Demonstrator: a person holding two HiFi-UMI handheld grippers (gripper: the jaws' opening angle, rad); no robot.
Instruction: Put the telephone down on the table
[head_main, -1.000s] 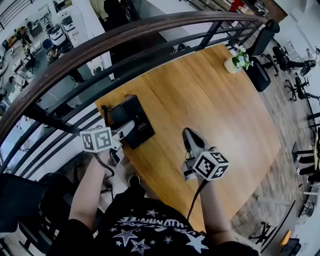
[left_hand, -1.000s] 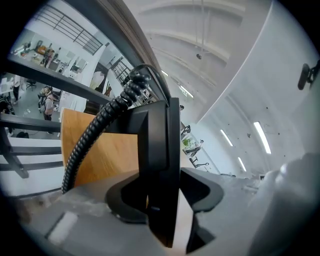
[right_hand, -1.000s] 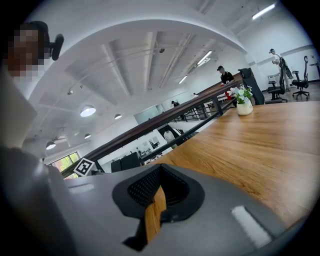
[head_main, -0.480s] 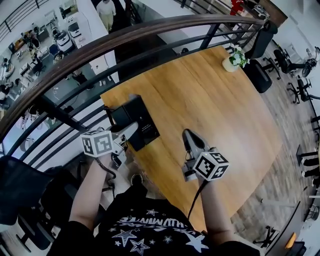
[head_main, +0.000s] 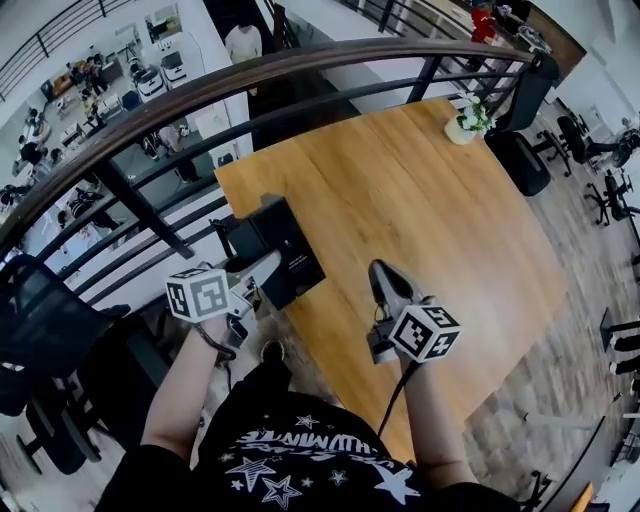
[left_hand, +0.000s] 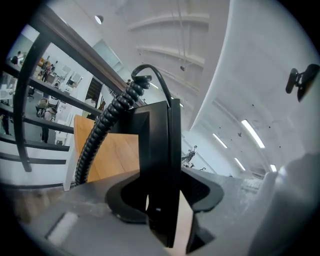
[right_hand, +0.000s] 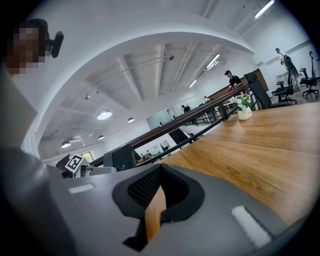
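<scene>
Jaws of the left gripper (left_hand: 165, 202) clamp the telephone (left_hand: 157, 145) between them.

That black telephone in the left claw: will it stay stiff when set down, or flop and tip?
The telephone looks like hard, boxy plastic, so it is probably rigid. The left claw pinches only a narrow part, so it may pivot or tip on release. Its coiled cord is likely springy and may tug.

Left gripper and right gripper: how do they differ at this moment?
The left gripper is clamped on the black telephone; the right gripper holds nothing, jaws nearly together. The left gripper hangs at the table edge by the railing; the right gripper is over the table. Both carry marker cubes.
</scene>
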